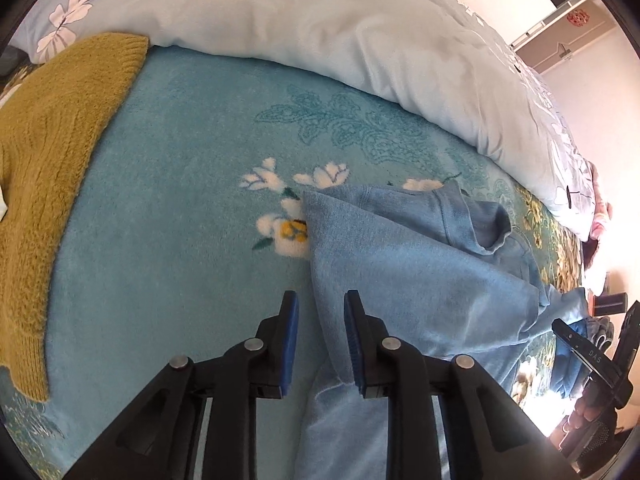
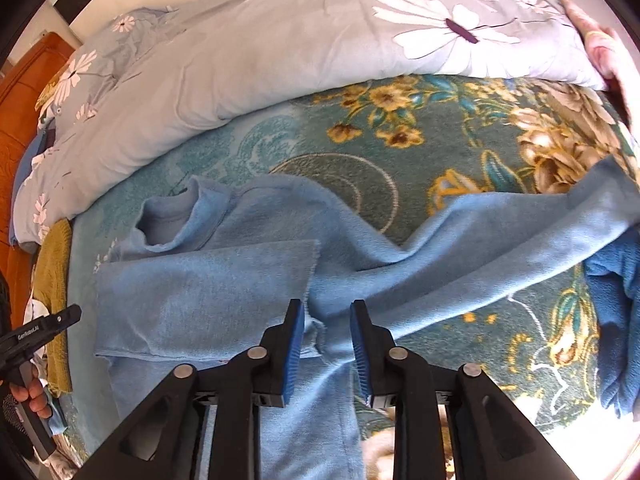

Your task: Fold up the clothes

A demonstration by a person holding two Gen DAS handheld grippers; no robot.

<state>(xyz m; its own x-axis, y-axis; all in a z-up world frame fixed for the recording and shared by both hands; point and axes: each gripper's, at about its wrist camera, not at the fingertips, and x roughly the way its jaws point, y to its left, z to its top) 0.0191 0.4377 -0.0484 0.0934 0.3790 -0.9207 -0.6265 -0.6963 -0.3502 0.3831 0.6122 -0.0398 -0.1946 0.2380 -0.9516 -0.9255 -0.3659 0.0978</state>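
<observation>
I take the collar of the light blue sweater as my reference. The sweater lies flat on the teal floral blanket of the bed, with the collar at its far end, toward the pale quilt. One sleeve is already laid across the chest just below the collar. The other sleeve runs out long to the right of the collar, its axis crosswise to the body.

The right gripper hovers over the body well below the collar, at the root of that outstretched sleeve. Its jaws stand apart, with fabric under the gap but nothing pinched. The left gripper hangs over the sweater's left edge, also below the collar. Its jaws are apart too; the edge passes under the gap without being clamped.

I judge the outstretched sleeve to be the next fold. The right gripper is the nearer one and would have to travel away from the collar, along the sleeve's length, to take the cuff end.
</observation>
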